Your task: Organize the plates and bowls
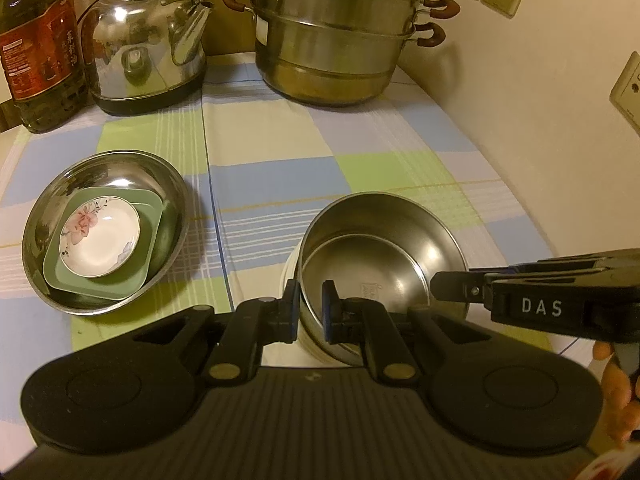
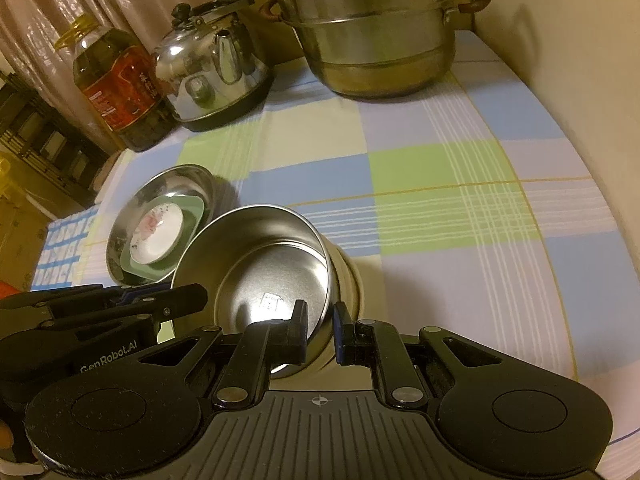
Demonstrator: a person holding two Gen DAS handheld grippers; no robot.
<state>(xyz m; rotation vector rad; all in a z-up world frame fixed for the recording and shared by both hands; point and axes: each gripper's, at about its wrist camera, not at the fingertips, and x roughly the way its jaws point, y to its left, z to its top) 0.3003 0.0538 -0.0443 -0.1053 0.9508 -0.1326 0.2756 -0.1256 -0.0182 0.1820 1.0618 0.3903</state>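
Over the checked cloth (image 1: 280,168), both claws, angled down, clamp the steel bowl's (image 1: 384,248) rim.

Both grippers (image 2: 320,334) (image 2: 196,298) clamp steel bowl (image 2: 260,264) rim; cream bowl (image 2: 350,280) apparently beneath

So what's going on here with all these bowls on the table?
A person is tidying dishes with two hand-held grippers. Both grip one deep stainless steel bowl: the left gripper and the right gripper are each shut on its rim, on opposite sides. The bowl sits tilted above a cream-coloured bowl on the checked tablecloth. Beside it, a wide shallow steel bowl already holds a green square plate with a small white flowered dish on top.
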